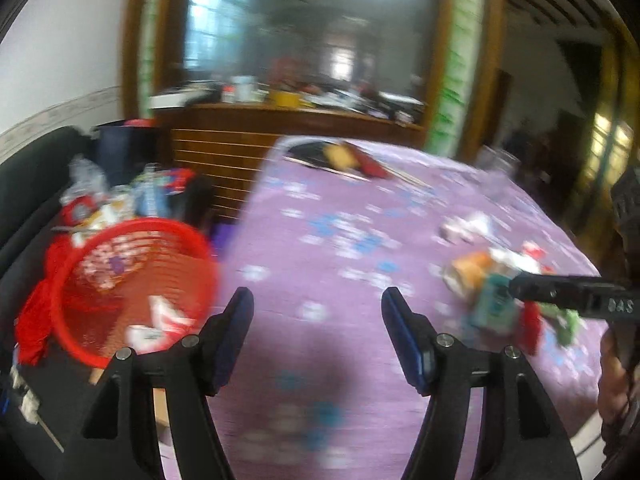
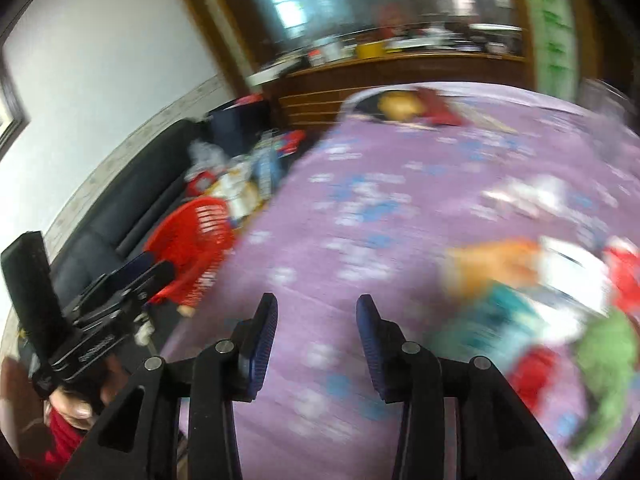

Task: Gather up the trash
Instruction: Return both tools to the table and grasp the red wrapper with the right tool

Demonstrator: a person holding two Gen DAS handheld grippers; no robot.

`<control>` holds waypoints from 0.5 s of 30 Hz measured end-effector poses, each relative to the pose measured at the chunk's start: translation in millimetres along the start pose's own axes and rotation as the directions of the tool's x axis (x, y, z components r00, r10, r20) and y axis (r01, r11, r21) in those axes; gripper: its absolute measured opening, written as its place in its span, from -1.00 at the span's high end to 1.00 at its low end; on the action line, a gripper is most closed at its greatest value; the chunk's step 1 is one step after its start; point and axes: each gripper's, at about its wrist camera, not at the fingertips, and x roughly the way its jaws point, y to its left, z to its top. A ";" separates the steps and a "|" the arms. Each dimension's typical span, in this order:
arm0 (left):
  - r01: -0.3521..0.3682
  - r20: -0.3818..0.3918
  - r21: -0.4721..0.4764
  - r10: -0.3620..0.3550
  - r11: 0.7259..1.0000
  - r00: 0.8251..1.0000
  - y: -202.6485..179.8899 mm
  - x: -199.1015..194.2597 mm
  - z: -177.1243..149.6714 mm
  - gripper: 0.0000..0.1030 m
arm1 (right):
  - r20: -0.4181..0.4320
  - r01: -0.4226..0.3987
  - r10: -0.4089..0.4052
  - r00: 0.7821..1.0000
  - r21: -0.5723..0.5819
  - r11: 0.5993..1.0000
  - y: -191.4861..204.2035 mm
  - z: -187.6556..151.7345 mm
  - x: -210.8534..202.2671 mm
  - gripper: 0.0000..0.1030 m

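A pile of trash (image 1: 500, 292), with orange, teal, white, red and green wrappers, lies on the purple flowered tablecloth (image 1: 340, 248) at the right. It also shows blurred in the right wrist view (image 2: 552, 304). A red basket (image 1: 132, 280) with a few wrappers inside stands left of the table; it also shows in the right wrist view (image 2: 200, 236). My left gripper (image 1: 317, 308) is open and empty over the cloth. My right gripper (image 2: 317, 316) is open and empty, left of the pile; it also shows in the left wrist view (image 1: 520, 286) touching the pile.
A dark sofa (image 1: 36, 184) at the left holds bottles and bags (image 1: 120, 192). A wooden cabinet (image 1: 248, 128) with clutter stands behind the table. Red and yellow items (image 1: 352, 158) lie at the table's far end. More crumpled paper (image 1: 468, 226) lies beyond the pile.
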 end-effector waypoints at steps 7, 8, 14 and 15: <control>0.114 -0.090 0.127 -0.103 0.985 0.991 -92.1 31.6 -7.9 -0.28 | 0.003 0.154 -0.156 0.988 0.139 0.978 -94.3 -34.2 -36.4 -0.07; 0.124 -0.098 0.133 -0.111 0.983 0.989 -99.1 33.9 -8.8 -0.29 | -0.003 0.157 -0.159 0.987 0.139 0.978 -99.8 -36.9 -35.3 -0.07; 0.154 -0.148 0.145 -0.133 0.977 0.980 -118.4 44.0 -11.8 -0.35 | -0.054 0.183 -0.178 0.983 0.104 0.978 -106.9 -43.3 -7.5 -0.08; 0.151 -0.151 0.146 -0.128 0.978 0.980 -117.7 43.9 -12.4 -0.37 | -0.059 0.179 -0.174 0.983 0.100 0.979 -106.7 -42.7 -2.3 -0.08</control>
